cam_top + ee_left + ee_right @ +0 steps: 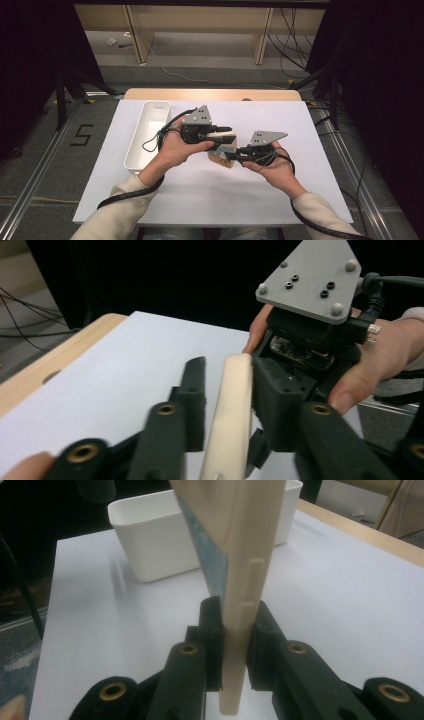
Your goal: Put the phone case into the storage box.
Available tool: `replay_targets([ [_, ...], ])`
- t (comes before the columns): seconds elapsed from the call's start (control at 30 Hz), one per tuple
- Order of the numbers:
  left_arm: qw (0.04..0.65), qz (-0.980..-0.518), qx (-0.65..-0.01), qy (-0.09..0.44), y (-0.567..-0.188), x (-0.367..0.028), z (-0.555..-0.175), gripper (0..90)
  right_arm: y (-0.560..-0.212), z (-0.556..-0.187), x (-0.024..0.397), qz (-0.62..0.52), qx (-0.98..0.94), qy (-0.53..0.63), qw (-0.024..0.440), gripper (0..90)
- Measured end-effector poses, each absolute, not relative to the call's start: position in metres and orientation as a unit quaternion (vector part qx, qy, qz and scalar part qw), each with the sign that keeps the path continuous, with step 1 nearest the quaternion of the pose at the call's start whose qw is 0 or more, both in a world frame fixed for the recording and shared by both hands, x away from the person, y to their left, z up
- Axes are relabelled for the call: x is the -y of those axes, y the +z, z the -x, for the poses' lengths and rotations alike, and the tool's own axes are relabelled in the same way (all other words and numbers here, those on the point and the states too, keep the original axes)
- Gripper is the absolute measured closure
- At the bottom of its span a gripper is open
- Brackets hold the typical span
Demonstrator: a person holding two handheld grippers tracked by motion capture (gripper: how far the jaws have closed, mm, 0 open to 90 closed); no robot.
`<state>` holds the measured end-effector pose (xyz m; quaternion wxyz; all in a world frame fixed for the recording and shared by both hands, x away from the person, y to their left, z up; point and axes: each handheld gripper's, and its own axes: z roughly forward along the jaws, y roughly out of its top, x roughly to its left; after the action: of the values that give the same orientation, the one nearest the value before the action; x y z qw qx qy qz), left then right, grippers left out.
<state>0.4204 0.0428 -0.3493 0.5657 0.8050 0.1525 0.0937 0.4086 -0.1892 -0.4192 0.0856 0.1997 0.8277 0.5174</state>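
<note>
Digit "5" [81, 135] marked on floor left of table [300, 200].

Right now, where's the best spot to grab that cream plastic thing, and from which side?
Probably by its thin flat edge, the way the right gripper holds it now: jaws pressed on the two broad faces of the cream plastic piece. It is slim and flat, so coming edge-on from its narrow end lets the jaws close across it. The left gripper straddles it loosely.

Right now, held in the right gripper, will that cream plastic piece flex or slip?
Probably stiff: the cream plastic piece stands straight out of the right gripper without sagging. Likely light, since it looks thin. Its smooth faces might slip, as the pads clamp only its end.
</note>
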Motion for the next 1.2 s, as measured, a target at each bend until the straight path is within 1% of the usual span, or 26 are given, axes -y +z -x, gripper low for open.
replay_targets([
  [0.1,0.578,-0.791,-0.151,0.132,-0.3497,-0.0423,-0.4201,42.4,-0.4189,-0.4081,0.1884,-0.206,-0.825,0.520,0.080,80.6],
  [0.2,0.586,-0.780,-0.153,0.157,-0.3496,-0.0412,-0.4191,32.2,-0.4176,-0.4079,0.1879,-0.218,-0.822,0.520,0.086,80.7],
  [0.23,0.587,-0.779,-0.157,0.159,-0.3494,-0.0408,-0.4186,27.5,-0.4175,-0.4078,0.1879,-0.224,-0.820,0.519,0.090,80.6],
  [0.33,0.586,-0.775,-0.166,0.166,-0.3479,-0.0406,-0.4169,21.1,-0.4175,-0.4080,0.1890,-0.240,-0.817,0.516,0.096,80.6],
  [0.4,0.585,-0.771,-0.176,0.181,-0.3462,-0.0411,-0.4156,15.5,-0.4174,-0.4081,0.1898,-0.251,-0.815,0.512,0.102,80.6],
  [0.43,0.585,-0.768,-0.180,0.190,-0.3456,-0.0414,-0.4149,14.5,-0.4172,-0.4083,0.1905,-0.257,-0.814,0.511,0.105,80.6],
  [0.6,0.577,-0.762,-0.196,0.221,-0.3455,-0.0412,-0.4144,0.0,-0.4170,-0.4096,0.1932,-0.277,-0.808,0.506,0.120,80.5],
  [0.73,0.573,-0.756,-0.211,0.235,-0.3482,-0.0399,-0.4150,0.0,-0.4165,-0.4102,0.1929,-0.286,-0.805,0.504,0.130,80.5],
  [1.2,0.574,-0.749,-0.231,0.238,-0.3542,-0.0331,-0.4132,0.0,-0.4175,-0.4099,0.1864,-0.310,-0.793,0.503,0.149,80.5],
])
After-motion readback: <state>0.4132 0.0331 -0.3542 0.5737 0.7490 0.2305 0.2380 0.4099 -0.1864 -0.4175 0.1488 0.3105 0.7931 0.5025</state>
